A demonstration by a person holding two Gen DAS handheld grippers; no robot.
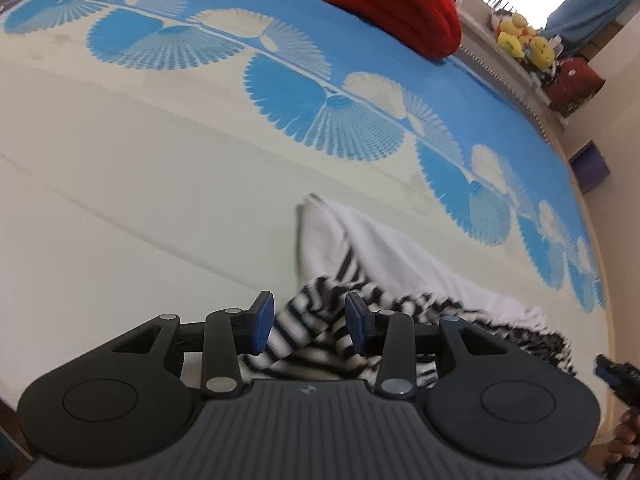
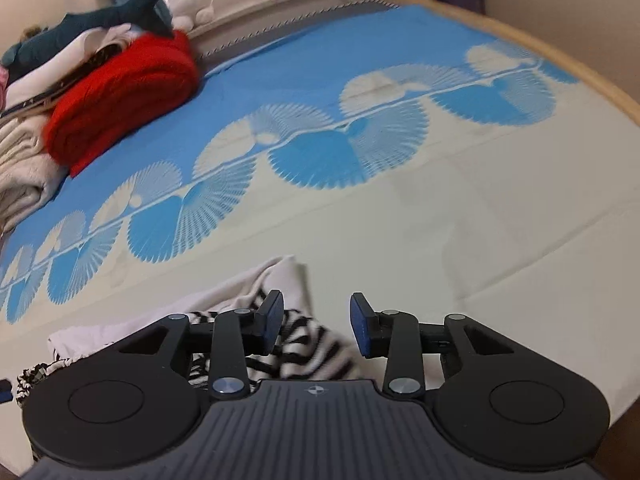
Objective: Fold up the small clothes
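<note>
A small garment lies crumpled on the cream part of the bed sheet (image 1: 140,208). It has a white part (image 1: 380,248) and a black-and-white striped part (image 1: 500,332). My left gripper (image 1: 310,324) hangs just over the striped folds, open, with cloth showing in the gap between its blue pads (image 1: 262,322), which do not press on it. In the right wrist view the same garment (image 2: 256,284) lies low and left. My right gripper (image 2: 316,326) is open over the garment's right end, its left pad (image 2: 272,320) next to the stripes (image 2: 316,348), its right pad over bare sheet.
A red knitted blanket (image 1: 380,4) (image 2: 120,92) lies at the far side on the blue fan pattern, beside a pile of pale clothes (image 2: 24,152). Plush toys (image 1: 520,40) sit on the sill. The wooden bed edge (image 2: 560,52) curves at right.
</note>
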